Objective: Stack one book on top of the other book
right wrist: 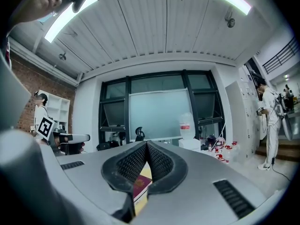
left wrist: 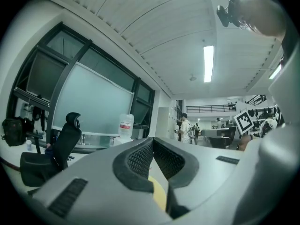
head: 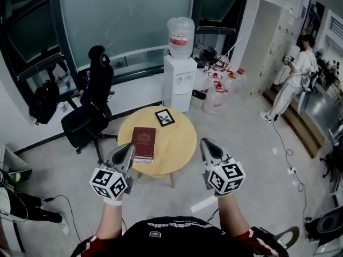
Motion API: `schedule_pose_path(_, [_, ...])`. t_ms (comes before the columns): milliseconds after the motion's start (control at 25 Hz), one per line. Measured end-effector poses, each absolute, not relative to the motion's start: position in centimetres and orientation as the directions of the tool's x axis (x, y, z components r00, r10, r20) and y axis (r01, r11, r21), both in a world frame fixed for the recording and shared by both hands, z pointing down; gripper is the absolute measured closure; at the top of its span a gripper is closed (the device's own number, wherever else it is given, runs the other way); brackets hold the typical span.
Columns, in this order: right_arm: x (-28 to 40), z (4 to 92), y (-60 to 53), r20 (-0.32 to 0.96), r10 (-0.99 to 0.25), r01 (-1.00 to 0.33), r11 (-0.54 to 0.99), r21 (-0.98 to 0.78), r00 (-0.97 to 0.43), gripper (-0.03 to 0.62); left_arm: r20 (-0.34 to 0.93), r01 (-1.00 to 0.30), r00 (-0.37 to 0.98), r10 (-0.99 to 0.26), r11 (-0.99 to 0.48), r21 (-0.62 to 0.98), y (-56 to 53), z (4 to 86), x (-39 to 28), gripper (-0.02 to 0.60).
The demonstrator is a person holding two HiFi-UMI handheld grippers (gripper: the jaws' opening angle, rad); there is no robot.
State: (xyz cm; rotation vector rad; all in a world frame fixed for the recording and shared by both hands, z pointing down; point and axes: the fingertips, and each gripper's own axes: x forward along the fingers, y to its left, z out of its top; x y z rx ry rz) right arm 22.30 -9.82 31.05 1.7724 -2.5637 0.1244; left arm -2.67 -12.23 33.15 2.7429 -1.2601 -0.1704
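Observation:
A maroon book (head: 143,142) lies flat on the left part of the round wooden table (head: 179,143). At the table's far edge rests a smaller dark book (head: 164,117) with a black border. My left gripper (head: 127,150) hovers level at the near left rim, just short of the maroon book, its jaws shut and empty. The right gripper (head: 207,145) is held off the table's near right edge, jaws shut with nothing in them. In the right gripper view the tips (right wrist: 146,145) meet, and the maroon book (right wrist: 140,186) shows below them. In the left gripper view the tips (left wrist: 152,140) also meet.
A black office chair (head: 91,108) stands left of the table. Behind it is a white water dispenser (head: 179,79) with water jugs (head: 218,90) on the floor beside it. A person (head: 295,76) stands far right. Cables run over the floor (head: 284,143).

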Motion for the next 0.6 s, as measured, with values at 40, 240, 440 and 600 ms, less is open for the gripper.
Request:
schedule_pose_path(40, [22.27,31.11,-9.9,0.066,-0.931,-0.933,0.355,-0.052,-0.358,0.566,-0.054,-0.747,0.646,-0.761,-0.646,0.155,-12.29,33.18,-2.67,0.565])
schedule_pose_path(240, [22.19,31.29,-10.06,0.071,-0.926,-0.929,0.367,-0.055,-0.37,0.566,-0.058,-0.749,0.645,-0.762,-0.645,0.154,-12.2,33.23,-2.63,0.565])
schedule_pose_path(440, [21.7,30.95,-10.01,0.075,-0.921,-0.924,0.38,-0.047,-0.383,0.566,-0.066,-0.756,0.634,-0.771,-0.635,0.159,-12.06,32.86,-3.26,0.565])
schedule_pose_path(600, [21.48,30.7,-10.02,0.083,-0.918,-0.922,0.385,-0.042,-0.387,0.566,-0.067,-0.755,0.634,-0.771,-0.635,0.161,-12.02,32.51,-3.54,0.565])
